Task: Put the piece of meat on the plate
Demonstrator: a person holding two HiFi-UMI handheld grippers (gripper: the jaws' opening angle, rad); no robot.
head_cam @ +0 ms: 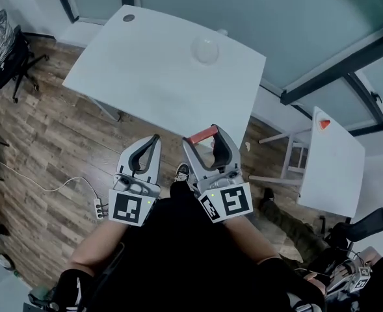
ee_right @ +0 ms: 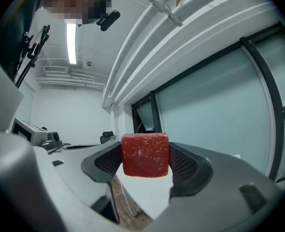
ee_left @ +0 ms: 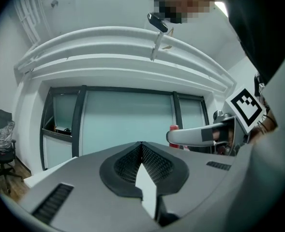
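The piece of meat [head_cam: 203, 135] is a red block clamped between the tips of my right gripper [head_cam: 204, 137], held in the air just off the near edge of the white table [head_cam: 145, 83]. In the right gripper view the meat [ee_right: 144, 154] fills the gap of the right gripper [ee_right: 144, 159]. A pale round plate [head_cam: 205, 49] lies at the table's far side. My left gripper [head_cam: 154, 138] hangs beside the right one, and in its own view the left gripper [ee_left: 141, 148] is shut with its tips meeting and nothing between them.
A second white table [head_cam: 337, 168] with a small orange thing [head_cam: 324, 123] stands at the right. An office chair [head_cam: 9, 51] is at far left. A power strip [head_cam: 99, 208] with cable lies on the wooden floor. My shoe [head_cam: 183, 171] shows below the grippers.
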